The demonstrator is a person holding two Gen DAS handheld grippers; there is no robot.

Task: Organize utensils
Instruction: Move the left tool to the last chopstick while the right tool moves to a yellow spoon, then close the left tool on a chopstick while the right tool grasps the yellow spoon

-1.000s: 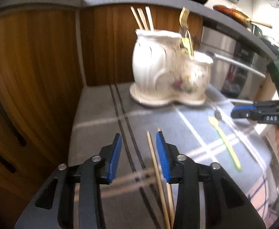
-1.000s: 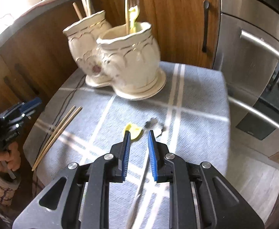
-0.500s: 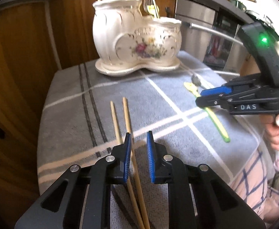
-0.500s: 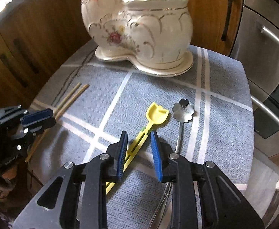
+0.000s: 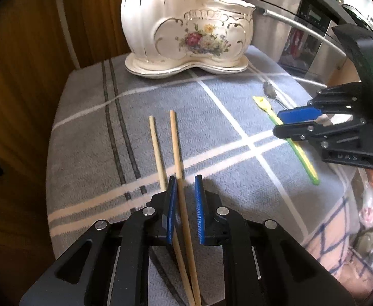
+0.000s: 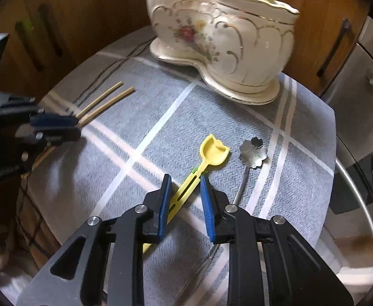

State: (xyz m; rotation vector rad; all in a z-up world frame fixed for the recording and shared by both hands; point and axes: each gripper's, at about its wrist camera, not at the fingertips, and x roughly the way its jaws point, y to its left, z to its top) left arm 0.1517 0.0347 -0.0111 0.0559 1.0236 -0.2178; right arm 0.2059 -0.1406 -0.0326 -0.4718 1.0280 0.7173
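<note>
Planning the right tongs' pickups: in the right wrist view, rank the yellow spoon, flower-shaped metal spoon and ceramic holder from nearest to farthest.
1. Yellow spoon: handle between the right tongs.
2. Flower-shaped metal spoon: just right.
3. Ceramic holder: far end of the cloth.

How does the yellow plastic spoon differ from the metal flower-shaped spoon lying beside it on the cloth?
The yellow plastic spoon has a squarish scoop and a flat slotted handle; the metal flower-shaped spoon has a petal-shaped bowl and a thin wire-like handle. The yellow one lies between the right hand-held gripper's jaws; the metal one lies outside them. Both rest flat with bowls toward the ceramic holder.
</note>
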